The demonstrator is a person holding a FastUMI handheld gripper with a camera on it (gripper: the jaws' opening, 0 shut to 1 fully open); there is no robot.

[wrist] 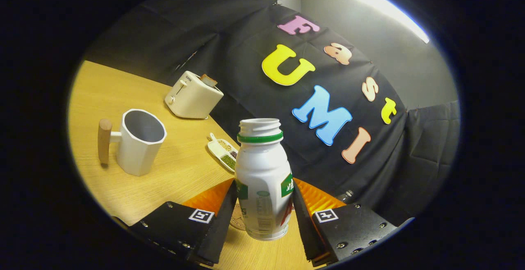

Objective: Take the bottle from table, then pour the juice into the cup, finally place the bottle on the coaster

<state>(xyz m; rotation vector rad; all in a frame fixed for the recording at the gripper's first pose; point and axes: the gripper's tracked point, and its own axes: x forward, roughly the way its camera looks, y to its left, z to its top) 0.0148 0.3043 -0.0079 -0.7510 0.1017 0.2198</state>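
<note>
A white plastic bottle (262,171) with a green neck ring and no cap stands between my fingers, and my gripper (264,194) is shut on its lower body, one finger (223,220) on each side. Its base hovers close over the wooden table (180,171); I cannot tell whether it touches. The edge of a round coaster (236,222) peeks out behind the bottle's base, beside the left finger. A white faceted cup (141,140) with a wooden handle stands upright on the table, ahead and well to the left of the bottle, its mouth open.
A cream toaster (192,95) with a slice of bread in it sits beyond the cup near the cloth wall. A small divided dish (223,152) of beans and grains lies just left of the bottle's neck, at the table's far edge.
</note>
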